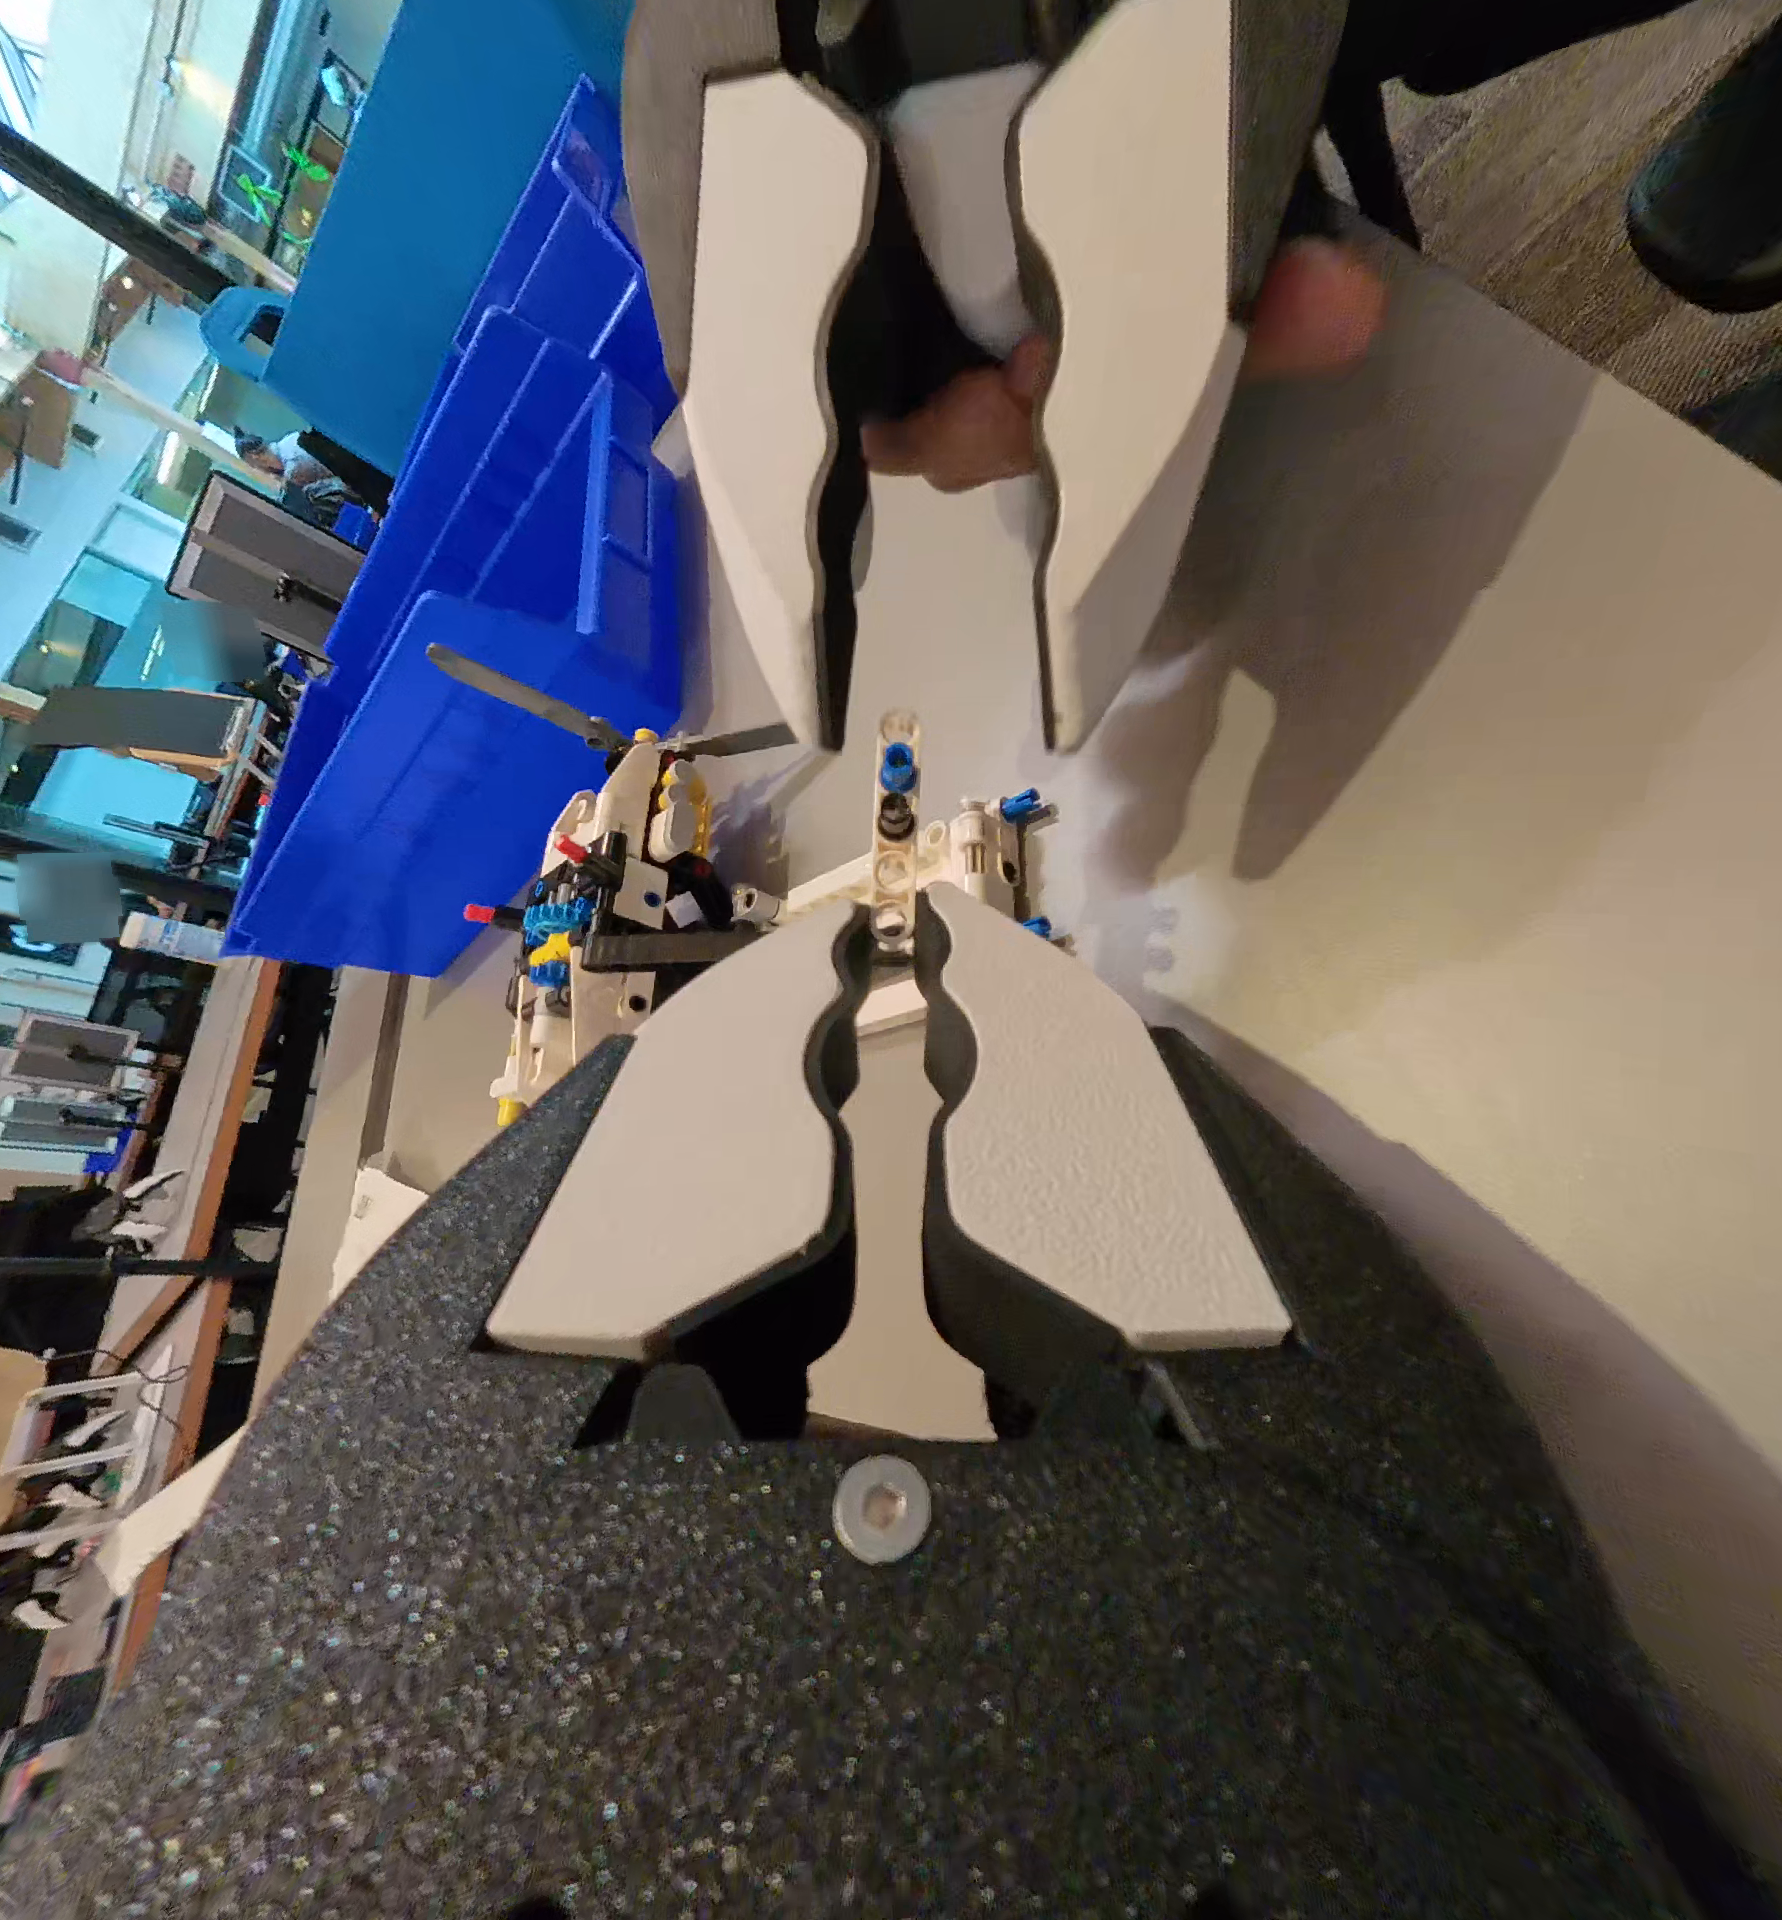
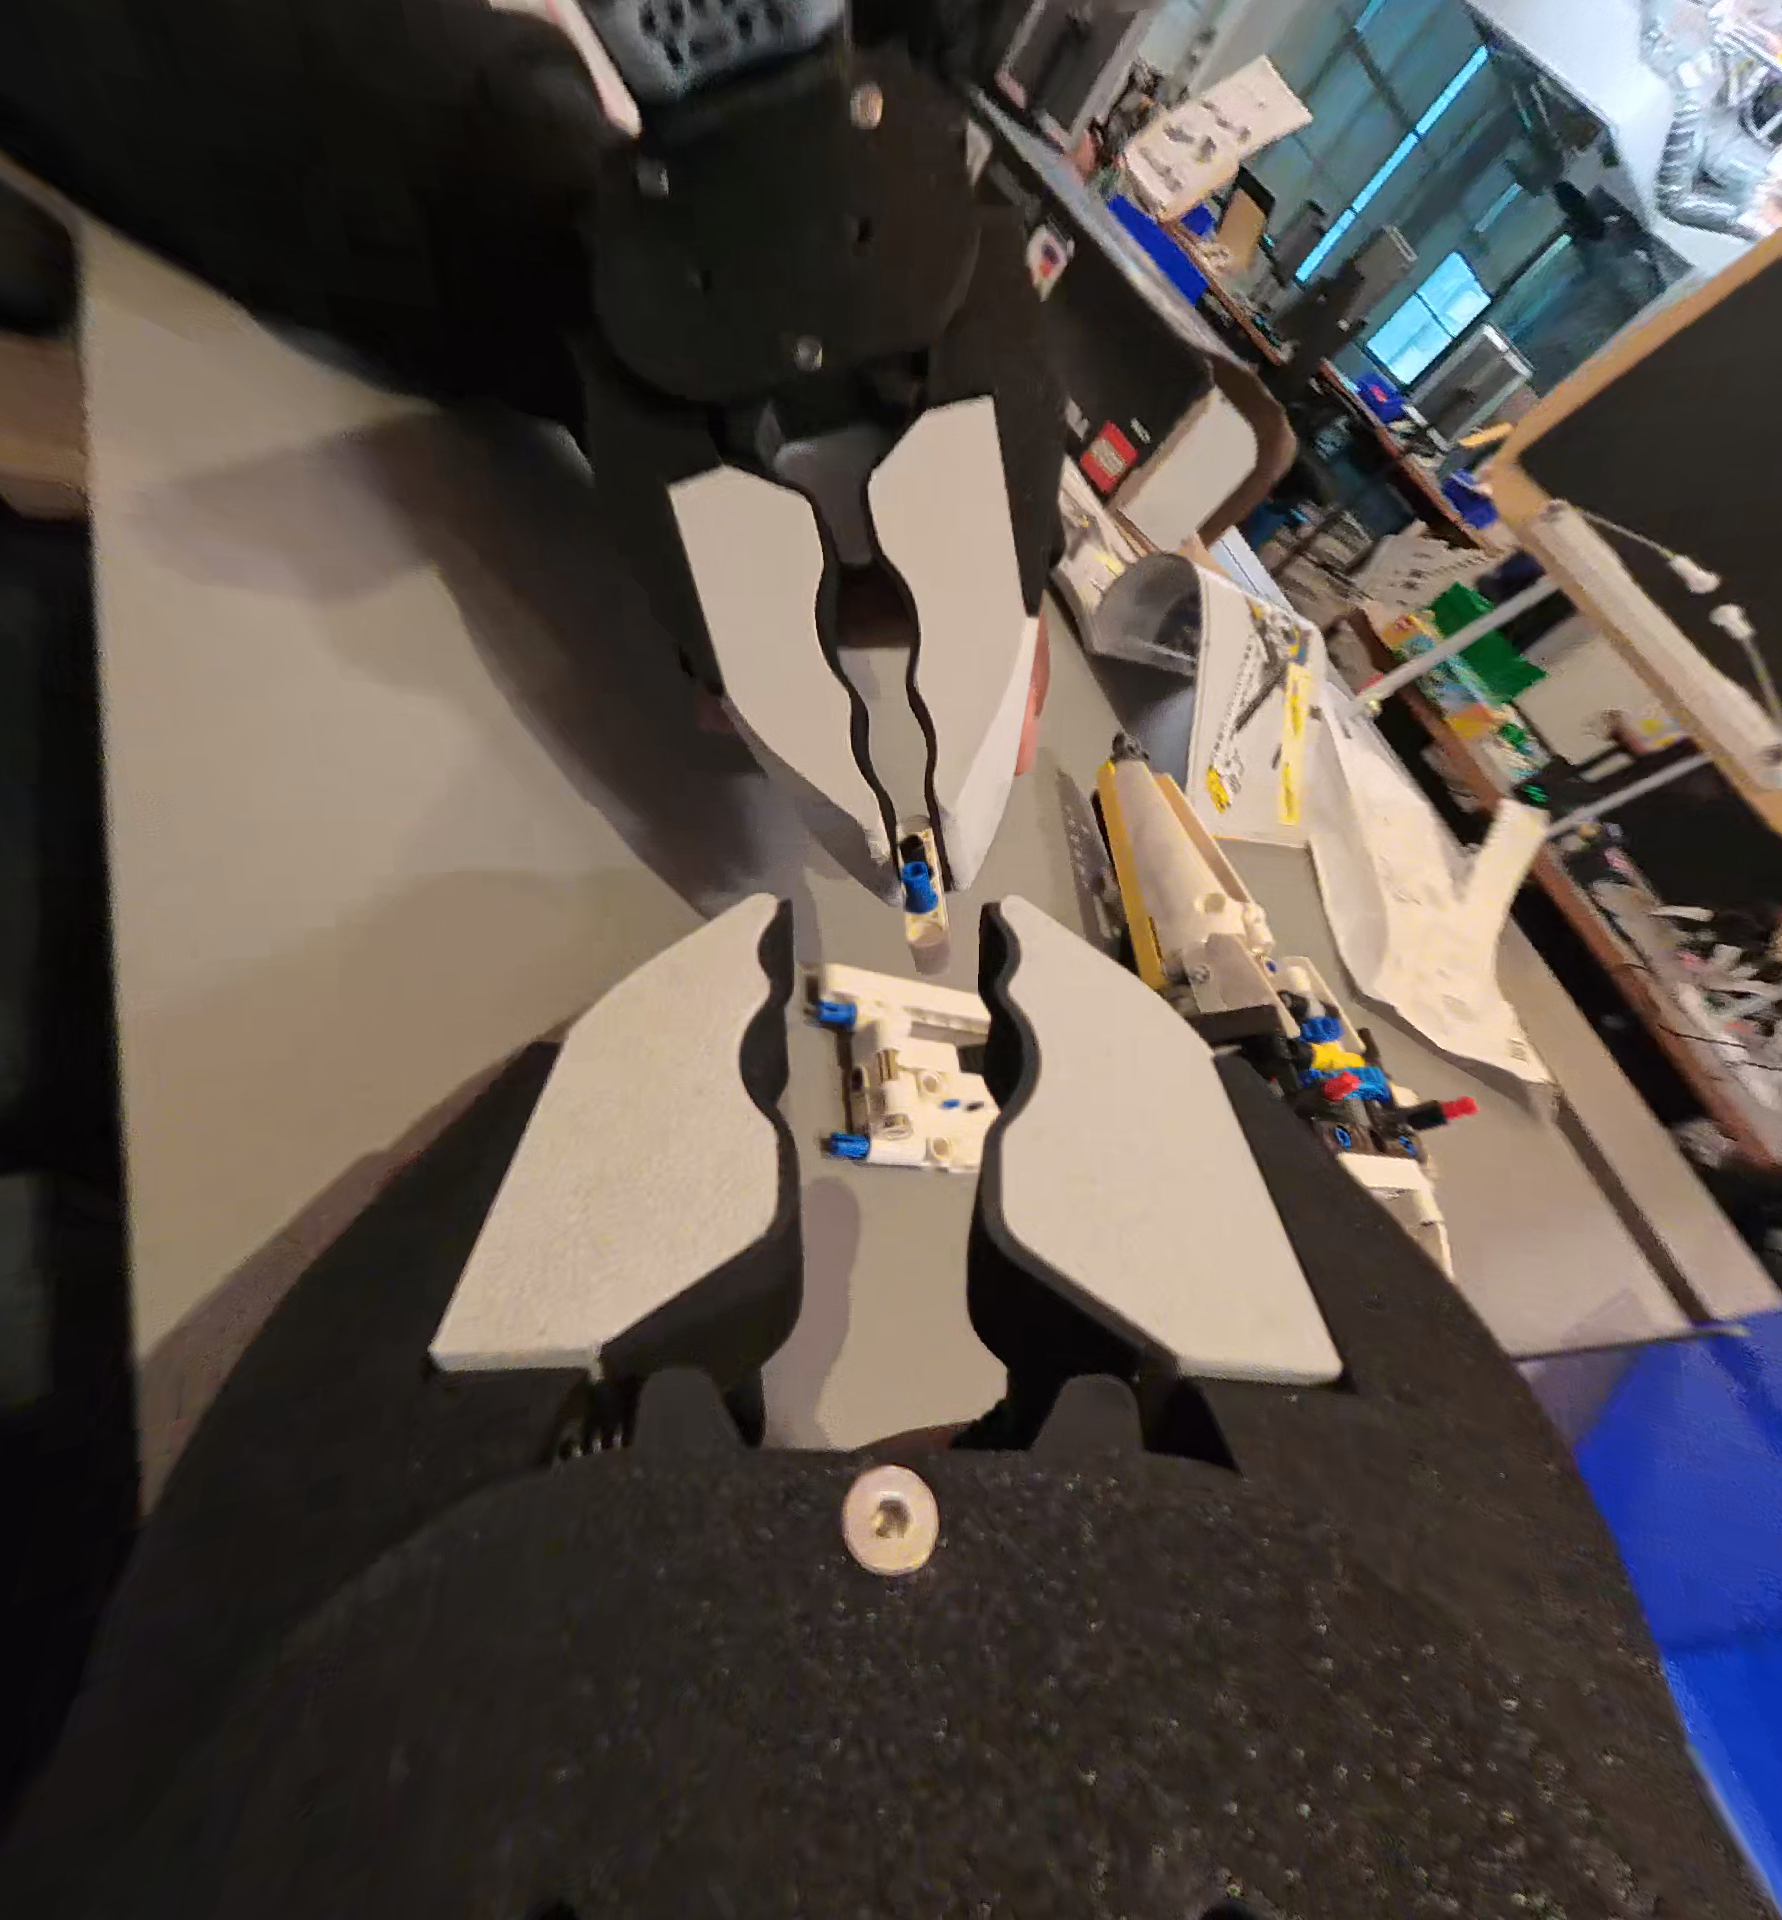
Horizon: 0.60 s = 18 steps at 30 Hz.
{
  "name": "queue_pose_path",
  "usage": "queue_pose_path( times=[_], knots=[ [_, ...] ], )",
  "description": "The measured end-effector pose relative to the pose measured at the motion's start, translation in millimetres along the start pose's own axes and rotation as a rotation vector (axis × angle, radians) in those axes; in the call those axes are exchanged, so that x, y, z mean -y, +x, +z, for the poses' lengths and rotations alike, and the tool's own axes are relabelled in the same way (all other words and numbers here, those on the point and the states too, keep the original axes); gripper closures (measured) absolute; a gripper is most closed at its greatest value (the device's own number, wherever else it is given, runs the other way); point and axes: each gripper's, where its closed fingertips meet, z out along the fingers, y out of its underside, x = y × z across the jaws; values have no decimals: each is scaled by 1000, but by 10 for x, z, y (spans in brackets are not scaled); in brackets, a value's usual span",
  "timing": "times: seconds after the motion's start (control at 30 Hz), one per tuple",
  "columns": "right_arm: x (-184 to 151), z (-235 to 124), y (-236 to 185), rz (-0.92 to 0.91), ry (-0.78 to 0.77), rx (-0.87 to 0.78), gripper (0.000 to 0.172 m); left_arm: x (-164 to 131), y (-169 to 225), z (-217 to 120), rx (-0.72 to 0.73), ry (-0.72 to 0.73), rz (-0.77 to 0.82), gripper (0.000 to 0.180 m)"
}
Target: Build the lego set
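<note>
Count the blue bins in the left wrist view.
3 at least: the blue bins stand in a row along the table's far edge, behind the toy helicopter; more may be hidden behind.

Left gripper (image 1: pixel 889 920): white textured finger plates, black wavy pads, speckled dark grey body; holds white perforated plastic beam (image 1: pixel 895 831) bearing blue pin and black pin. Right gripper (image 2: pixel 887 914): same white plates, black pads. White brick subassembly (image 2: pixel 908 1081) with blue pins. Toy brick helicopter (image 1: pixel 606 883): white hull, yellow and black parts, red-tipped pins, light blue gear, grey rotor blades. Glossy blue plastic bins (image 1: pixel 492 582). Pale grey tabletop (image 1: pixel 1489 831). White instruction booklet (image 2: pixel 1251 717), yellow accents.
</note>
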Motion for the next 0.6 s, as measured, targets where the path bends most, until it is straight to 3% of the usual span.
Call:
queue_pose_path(
  times=[0.3, 0.6],
  knots=[
    [-232, 117, -24, -129, -148, -51, 162, 36, 104, 50, -32, 1, 68, 173],
    [-210, 117, -24, -135, -134, -58, 162, -24, 111, 84, -31, -44, 83, 173]
  ],
)
